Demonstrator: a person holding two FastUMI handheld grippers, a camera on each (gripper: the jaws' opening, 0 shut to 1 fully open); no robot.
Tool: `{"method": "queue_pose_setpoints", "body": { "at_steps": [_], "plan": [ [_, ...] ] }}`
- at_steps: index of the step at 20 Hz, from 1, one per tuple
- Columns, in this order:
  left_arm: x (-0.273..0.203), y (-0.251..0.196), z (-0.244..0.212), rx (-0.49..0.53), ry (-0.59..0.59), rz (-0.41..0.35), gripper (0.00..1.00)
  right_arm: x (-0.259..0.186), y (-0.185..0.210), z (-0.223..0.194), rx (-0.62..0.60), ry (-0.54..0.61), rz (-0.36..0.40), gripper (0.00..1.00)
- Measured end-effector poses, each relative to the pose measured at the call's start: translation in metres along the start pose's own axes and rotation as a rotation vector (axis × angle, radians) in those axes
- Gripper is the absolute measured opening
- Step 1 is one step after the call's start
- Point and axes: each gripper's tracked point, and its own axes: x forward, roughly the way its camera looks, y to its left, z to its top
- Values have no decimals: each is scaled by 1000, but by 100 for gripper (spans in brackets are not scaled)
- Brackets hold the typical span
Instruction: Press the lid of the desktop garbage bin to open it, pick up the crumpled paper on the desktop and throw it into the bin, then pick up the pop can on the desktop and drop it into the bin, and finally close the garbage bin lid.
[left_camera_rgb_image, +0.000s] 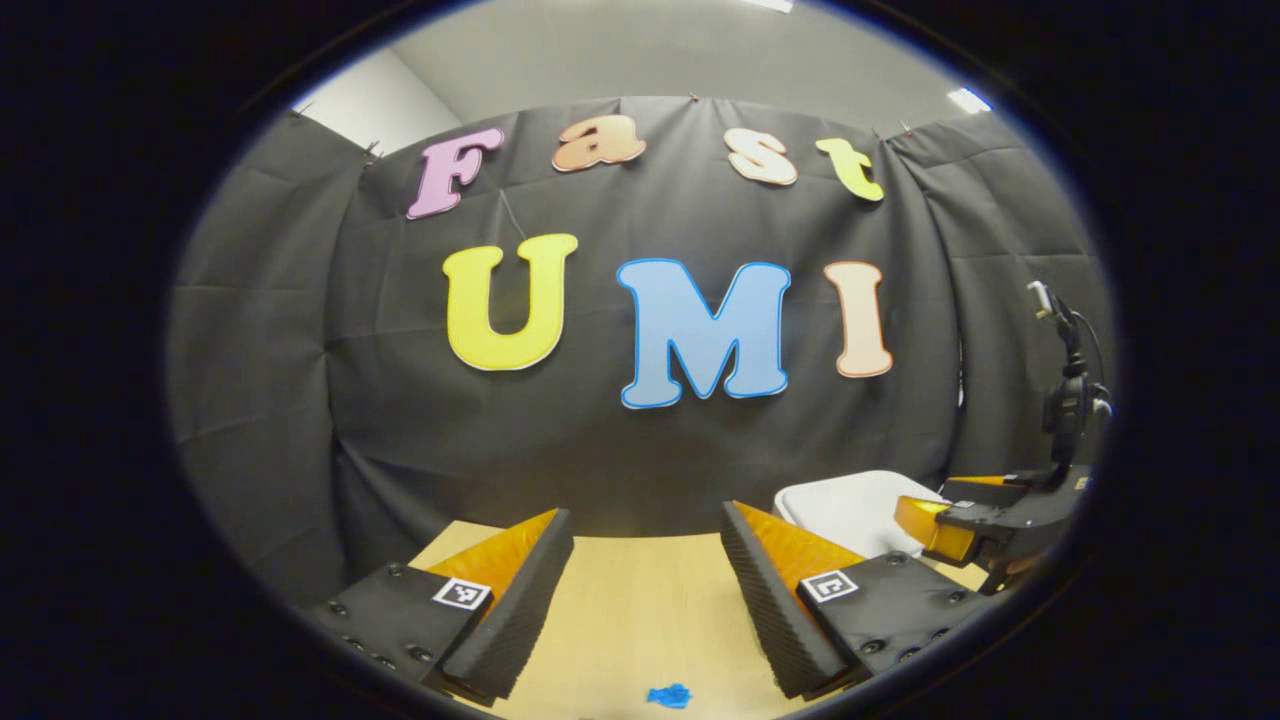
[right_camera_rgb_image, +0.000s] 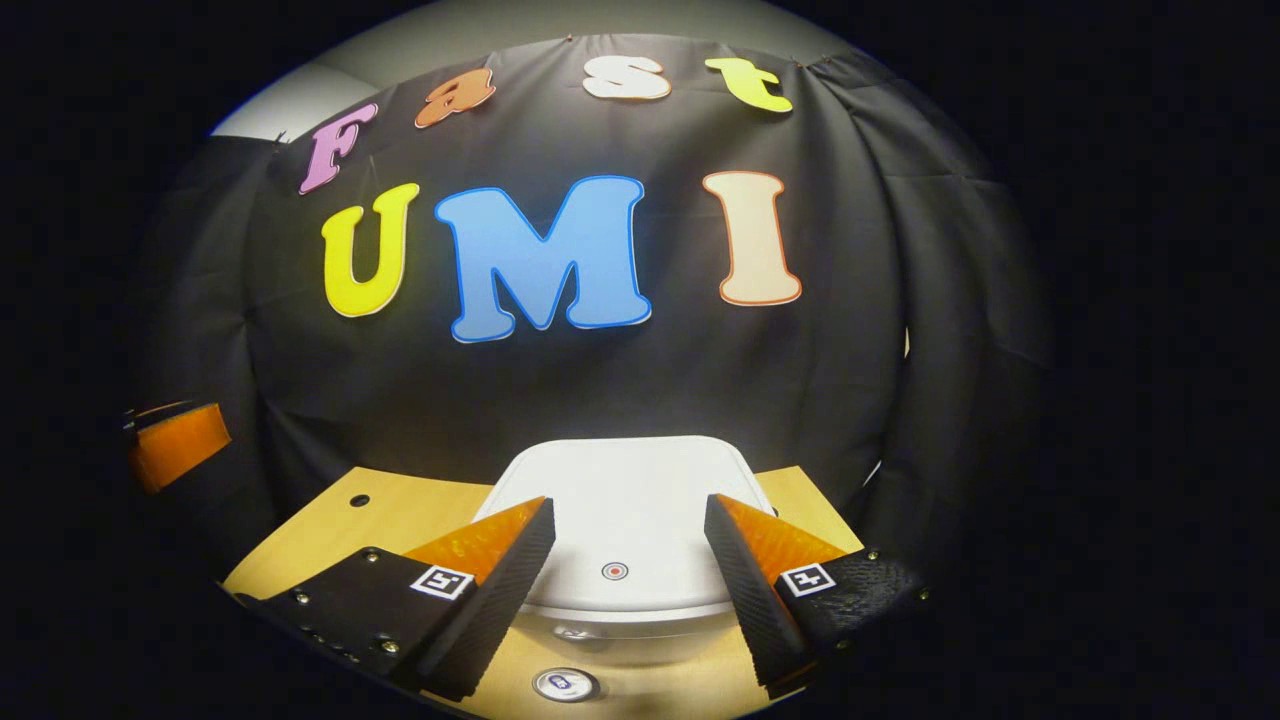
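The wooden table (right_camera_rgb_image: 400, 515) runs along the foot of the black cloth wall (right_camera_rgb_image: 560, 390) and carries everything in the scene. On it, close to the wall, stands the white garbage bin (right_camera_rgb_image: 625, 500), its lid (right_camera_rgb_image: 640, 540) down flat and marked near the front edge with a small round red-and-white button (right_camera_rgb_image: 614, 571). In the left gripper view the same bin (left_camera_rgb_image: 855, 510) sits off to the right, partly behind other parts.

The right claw (right_camera_rgb_image: 628, 590) hangs just in front of the bin and above its lid, with both fingers spread wide and nothing between them; the lid's front edge and the button show in the gap. The same claw appears in the left gripper view at the far right edge (left_camera_rgb_image: 985, 525), over the near side of the bin, with cabling rising above it.

The left claw (left_camera_rgb_image: 645, 600) is held over a bare stretch of table to the left of the bin, its fingers likewise spread wide and gripping nothing.

The pop can (right_camera_rgb_image: 565, 684) stands upright on the table just in front of the bin, seen from above as a silver top. A small blue scrap (left_camera_rgb_image: 669, 695) lies on the table below the left claw; what it is cannot be told.
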Motion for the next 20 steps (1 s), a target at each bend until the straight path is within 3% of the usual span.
{"method": "queue_pose_setpoints", "body": {
  "at_steps": [4,8,11,13,16,17,18,19,20],
  "plan": [
    [1,2,-4,-1,4,4,100,4,-6,1,-26,-5,-30,93],
    [1,1,-6,0,8,-2,97,2,1,7,5,-30,17,93],
    [1,0,-5,4,8,-6,100,5,1,7,44,-25,5,92],
    [1,-1,-5,6,9,-10,100,7,-1,-2,55,3,-5,82],
    [1,-1,-5,10,9,-11,97,11,-2,-3,78,26,-7,51],
    [1,-1,-5,11,9,-11,100,10,-3,-8,79,28,-13,49],
    [1,-1,-5,11,10,-11,100,10,-5,-7,80,26,-20,34],
    [1,-1,-5,11,10,-10,100,10,-9,-6,77,23,-39,28],
    [2,-1,-5,11,10,-9,97,9,-9,-5,73,21,-40,14]
  ]
}}
